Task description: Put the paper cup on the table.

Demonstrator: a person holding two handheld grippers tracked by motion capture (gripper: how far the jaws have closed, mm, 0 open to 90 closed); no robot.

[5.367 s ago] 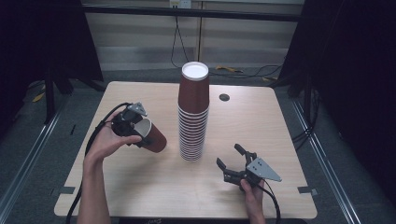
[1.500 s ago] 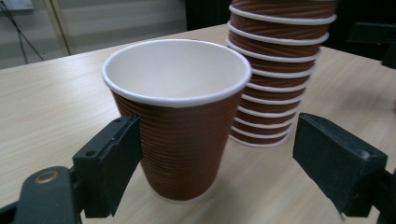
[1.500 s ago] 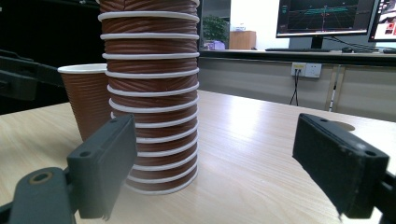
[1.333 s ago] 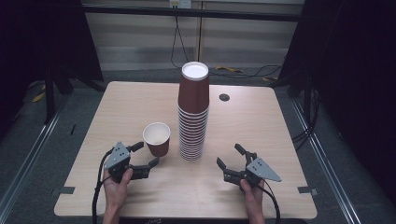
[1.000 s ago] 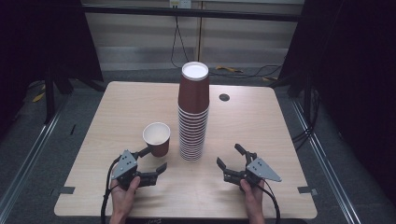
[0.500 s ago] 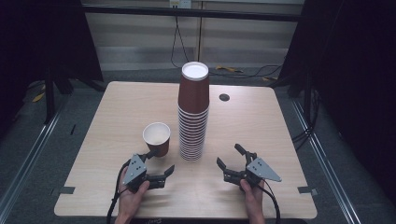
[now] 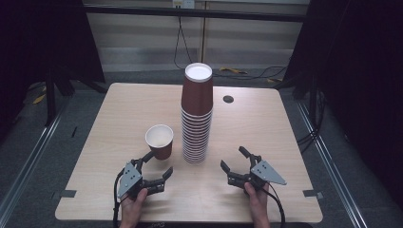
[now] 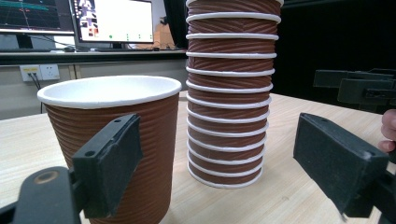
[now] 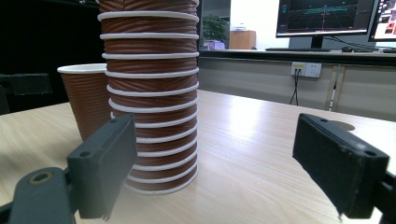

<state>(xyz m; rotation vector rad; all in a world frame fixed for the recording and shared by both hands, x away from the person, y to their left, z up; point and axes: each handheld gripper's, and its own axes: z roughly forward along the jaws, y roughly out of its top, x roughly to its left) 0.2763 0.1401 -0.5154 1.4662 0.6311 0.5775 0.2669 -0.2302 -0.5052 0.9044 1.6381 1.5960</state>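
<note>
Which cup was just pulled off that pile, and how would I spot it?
Start at the tall stack of brown cups in the middle of the wooden table. Just left of it, standing apart, is the single cup. It is the only one sitting mouth up, showing its white inside.

1. Nothing readable anywhere, honestly: no brand, label or number can be made out
2. The single cup and the stack of cups are plain brown ribbed paper with white rims, no print on them
3. The monitors in the left gripper view and the screen in the right gripper view show coloured graphics, but any writing on them is too small and blurry to read
4. The wall socket carries no legible marking either
</note>
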